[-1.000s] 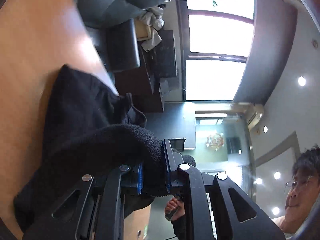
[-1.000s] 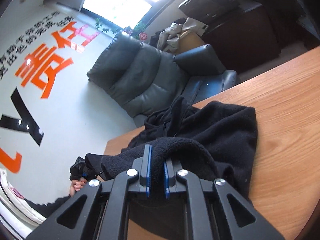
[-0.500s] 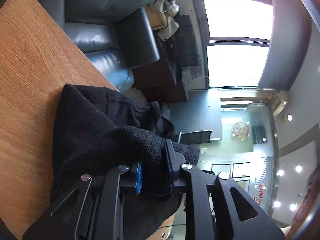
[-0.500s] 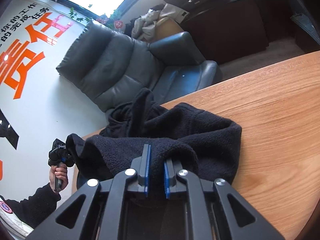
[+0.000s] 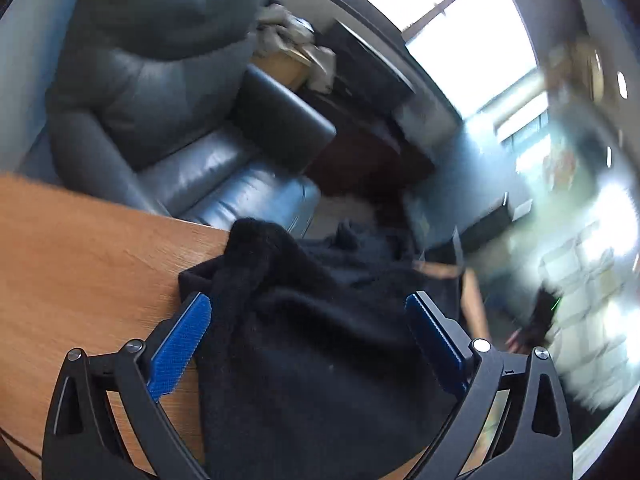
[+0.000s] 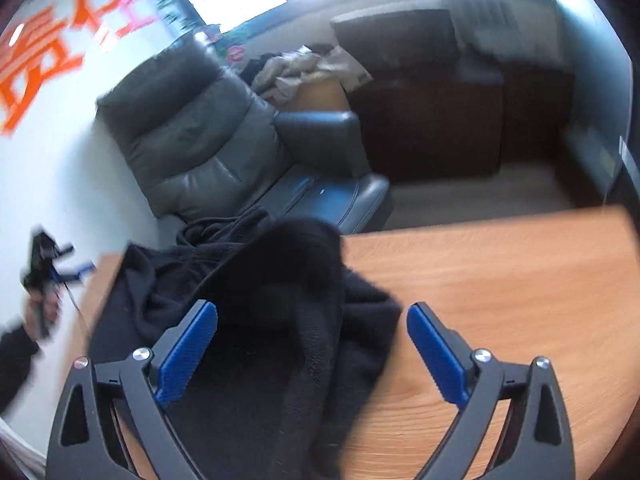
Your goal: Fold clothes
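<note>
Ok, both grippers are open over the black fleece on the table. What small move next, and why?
Probably back both grippers off and pick a new edge. The left gripper and right gripper stand open, gripping nothing, and the black fleece lies bunched on the wooden table, partly over its far edge, so it likely needs another fold.

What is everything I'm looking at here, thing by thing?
Black fleece garment: one, black, crumpled at the table's far edge.
Wooden table: one, orange-brown, under the garment.
Grey leather armchair: one, grey, beyond the table.
Pale crumpled cloths: a heap, beige, behind the armchair.
Dark wooden cabinet: one, dark brown, beside the armchair.
Left gripper: one, black with blue pads, jaws open over the garment.
Right gripper: one, same colours, jaws open over the garment.
</note>
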Available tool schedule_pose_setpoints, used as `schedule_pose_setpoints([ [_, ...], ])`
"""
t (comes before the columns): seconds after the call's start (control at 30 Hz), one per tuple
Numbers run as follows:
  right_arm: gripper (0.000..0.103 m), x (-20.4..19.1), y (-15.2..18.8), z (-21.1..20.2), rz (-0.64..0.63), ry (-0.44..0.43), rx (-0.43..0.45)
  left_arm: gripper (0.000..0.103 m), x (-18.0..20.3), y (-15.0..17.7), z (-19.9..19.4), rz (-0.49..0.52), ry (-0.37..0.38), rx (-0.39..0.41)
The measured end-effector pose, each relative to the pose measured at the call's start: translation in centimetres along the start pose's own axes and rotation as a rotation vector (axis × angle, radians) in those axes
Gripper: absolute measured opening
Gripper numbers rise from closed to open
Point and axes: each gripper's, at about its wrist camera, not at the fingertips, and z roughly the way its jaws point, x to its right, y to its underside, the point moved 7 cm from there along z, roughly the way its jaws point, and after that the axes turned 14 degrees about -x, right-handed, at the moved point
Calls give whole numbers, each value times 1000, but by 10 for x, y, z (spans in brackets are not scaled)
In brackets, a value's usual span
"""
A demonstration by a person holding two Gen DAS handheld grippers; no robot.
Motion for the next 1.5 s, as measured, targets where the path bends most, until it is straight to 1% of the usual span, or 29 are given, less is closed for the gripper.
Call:
schedule_pose_setpoints([
  [0.07,99,-15,-4,-12,-120,98,11,99,20,8,25,114,-48,-75],
  [0.1,99,-30,-5,-8,-200,116,-5,99,29,11,39,165,-65,-111],
  [0.13,99,-44,-6,6,-258,115,-31,99,35,12,54,199,-72,-133],
  [0.2,99,-69,-10,38,-342,107,-84,99,39,5,82,220,-74,-153],
  [0.23,98,-73,-12,54,-332,97,-99,99,37,1,94,208,-73,-155],
  [0.27,98,-71,-13,70,-295,83,-109,99,31,-4,104,192,-71,-147],
  [0.33,97,-69,-17,102,-222,56,-129,99,18,-9,115,166,-48,-104],
  [0.4,95,-59,-6,127,-158,87,-172,98,13,-7,117,176,-45,-70],
  [0.47,95,-54,9,125,-124,104,-116,95,11,2,115,189,-71,-45],
  [0.5,95,-53,16,122,-99,104,-104,94,10,8,114,190,-91,-36],
  [0.6,95,-54,44,110,-27,89,-84,91,10,46,109,195,-150,-31],
  [0.7,96,-70,74,102,-36,82,-98,92,16,97,97,184,-202,-32],
  [0.77,96,-86,92,96,-57,73,-133,93,20,126,89,166,-232,-45],
  [0.83,96,-100,101,89,-68,56,-186,96,27,147,79,149,-247,-72],
  [0.87,96,-109,96,83,-84,32,-183,96,32,152,74,144,-244,-83],
  [0.93,96,-129,78,65,-126,-32,-145,96,43,145,63,157,-201,-67],
  [0.97,96,-139,66,62,-158,-46,-127,96,52,135,56,182,-170,-41],
  [1.03,96,-159,40,63,-235,-56,-93,97,63,112,57,230,-129,-16],
  [1.07,96,-162,32,69,-245,-50,-93,99,67,100,61,251,-111,-11],
  [1.1,96,-162,27,78,-241,-38,-102,100,62,92,71,252,-114,-26],
  [1.17,96,-144,24,106,-167,6,-150,99,36,77,98,206,-139,-78],
  [1.2,94,-134,25,113,-134,17,-151,97,22,73,109,175,-151,-102],
  [1.23,88,-124,28,116,-108,22,-139,95,9,68,117,153,-160,-111],
  [1.27,86,-114,31,119,-81,28,-127,95,1,65,115,152,-171,-90],
  [1.3,86,-108,34,118,-72,52,-116,95,-8,64,114,136,-200,-84],
  [1.33,86,-101,39,117,-65,110,-118,95,-17,63,111,119,-226,-75],
  [1.37,86,-95,45,115,-47,146,-123,96,-26,64,106,96,-238,-54],
  [1.43,86,-89,50,111,-9,145,-108,97,-40,66,96,55,-263,-24],
  [1.5,86,-86,52,107,14,152,-105,97,-45,68,90,33,-288,-19],
])
